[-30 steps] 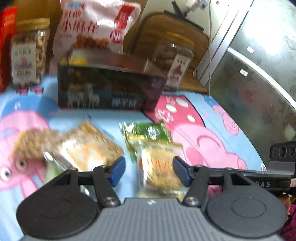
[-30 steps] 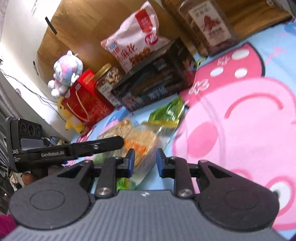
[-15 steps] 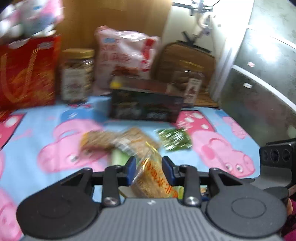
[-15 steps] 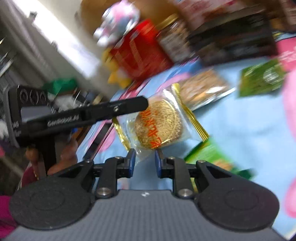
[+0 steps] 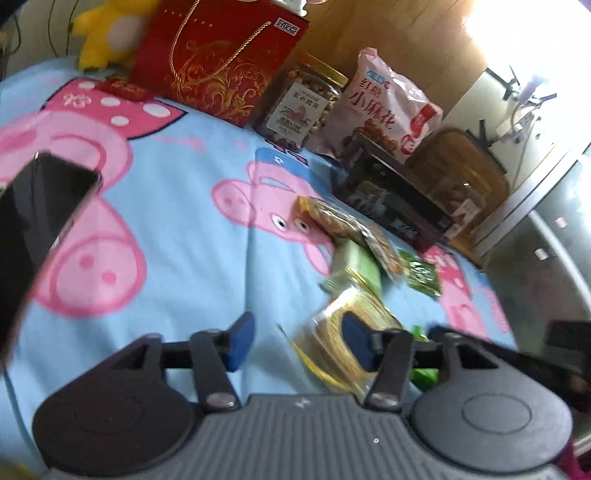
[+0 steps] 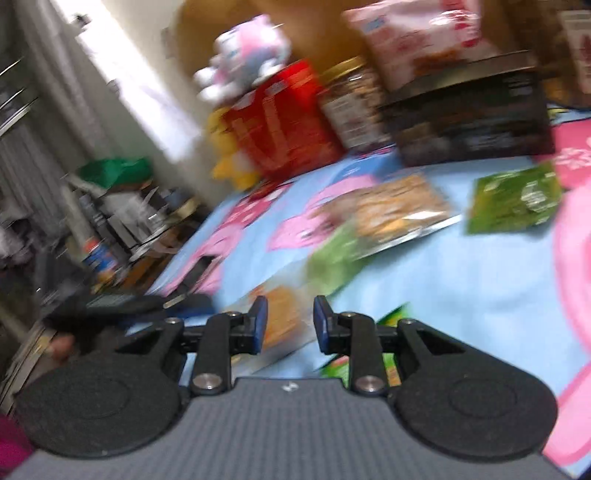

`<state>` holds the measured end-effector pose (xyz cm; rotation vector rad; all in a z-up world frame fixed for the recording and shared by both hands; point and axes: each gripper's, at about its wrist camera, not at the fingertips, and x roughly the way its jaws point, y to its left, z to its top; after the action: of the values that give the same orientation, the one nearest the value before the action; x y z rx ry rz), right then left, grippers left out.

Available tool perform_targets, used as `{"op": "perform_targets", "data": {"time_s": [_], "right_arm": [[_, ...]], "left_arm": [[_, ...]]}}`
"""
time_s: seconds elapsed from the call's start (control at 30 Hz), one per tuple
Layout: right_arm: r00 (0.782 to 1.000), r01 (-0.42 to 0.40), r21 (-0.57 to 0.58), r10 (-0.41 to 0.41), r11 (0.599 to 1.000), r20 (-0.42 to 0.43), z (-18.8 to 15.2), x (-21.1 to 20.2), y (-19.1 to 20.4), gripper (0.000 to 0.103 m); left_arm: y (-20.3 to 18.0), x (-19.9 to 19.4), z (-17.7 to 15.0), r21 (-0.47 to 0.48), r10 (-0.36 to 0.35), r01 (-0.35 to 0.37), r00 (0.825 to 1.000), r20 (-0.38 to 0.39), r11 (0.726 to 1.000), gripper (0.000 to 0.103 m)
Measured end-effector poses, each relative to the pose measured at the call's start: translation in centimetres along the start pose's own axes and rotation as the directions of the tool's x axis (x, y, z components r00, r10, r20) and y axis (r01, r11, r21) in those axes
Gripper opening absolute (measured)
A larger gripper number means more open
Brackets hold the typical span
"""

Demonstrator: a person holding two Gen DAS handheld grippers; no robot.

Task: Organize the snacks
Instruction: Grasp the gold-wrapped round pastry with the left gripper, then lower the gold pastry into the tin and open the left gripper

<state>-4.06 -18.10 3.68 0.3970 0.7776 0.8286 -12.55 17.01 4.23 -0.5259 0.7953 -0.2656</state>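
- Your left gripper (image 5: 297,341) is hanging over the blue cartoon-pig sheet (image 5: 177,236) with its jaws standing apart; they have just been opening, and nothing is pressed between the pads.
- The round biscuit in its clear, gold-edged packet (image 5: 332,343) is lying on the sheet at the near right; the right blue pad (image 5: 356,345) is overlapping it in the left wrist view, and the left pad is well clear of it.
- Your right gripper (image 6: 290,325) is holding its jaws parted by a narrow gap that has just been widening. An orange packet is showing blurred beyond that gap, and you cannot tell whether the pads are touching it.
- Farther out, a pale green packet (image 5: 354,264), a clear packet of brown snacks (image 5: 351,229) and a dark green packet (image 5: 421,275) are lying close together in mid-sheet.
- Along the far edge, from left to right, are standing a red gift bag (image 5: 221,55), a nut jar with a gold lid (image 5: 301,103), a pink-and-white snack bag (image 5: 384,107) and a dark box (image 5: 391,199).
- A yellow plush toy (image 5: 107,29) is sitting at the far left, and a dark phone-like slab (image 5: 33,214) is lying at the near left.
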Motion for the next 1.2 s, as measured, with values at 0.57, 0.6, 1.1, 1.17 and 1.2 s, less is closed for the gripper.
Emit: {"op": "perform_targets", "data": {"time_s": [0.57,0.6,1.1,1.17,1.2], "right_arm": [[0.987,-0.095,-0.357,0.041,0.929,-0.155,-3.5,1.9,6.0,0.051],[0.990,-0.072,-0.398,0.017,0.914,-0.139,-3.8,1.9,6.3,0.060],[0.997,0.003,-0.506,-0.039,0.862,-0.062,-2.2,2.6,7.1,0.039],[0.999,0.043,-0.520,-0.052,0.853,-0.003,-0.6,1.5,6.9,0.039],[0.998,0.063,-0.525,-0.060,0.849,0.023,0.2,1.1,6.6,0.039]], "left_arm": [[0.1,0.6,-1.1,-0.047,-0.039,0.038,0.999,-0.035,0.998,0.056],[0.2,0.5,-1.1,-0.043,-0.040,0.038,0.999,-0.032,0.998,0.056],[-3.3,0.9,0.6,0.129,-0.059,0.060,0.998,-0.007,0.990,0.038],[-4.8,1.1,2.1,0.179,-0.078,0.075,0.997,0.014,0.981,0.038],[-5.7,1.4,2.9,0.203,-0.089,0.083,0.996,0.022,0.976,0.038]]}}
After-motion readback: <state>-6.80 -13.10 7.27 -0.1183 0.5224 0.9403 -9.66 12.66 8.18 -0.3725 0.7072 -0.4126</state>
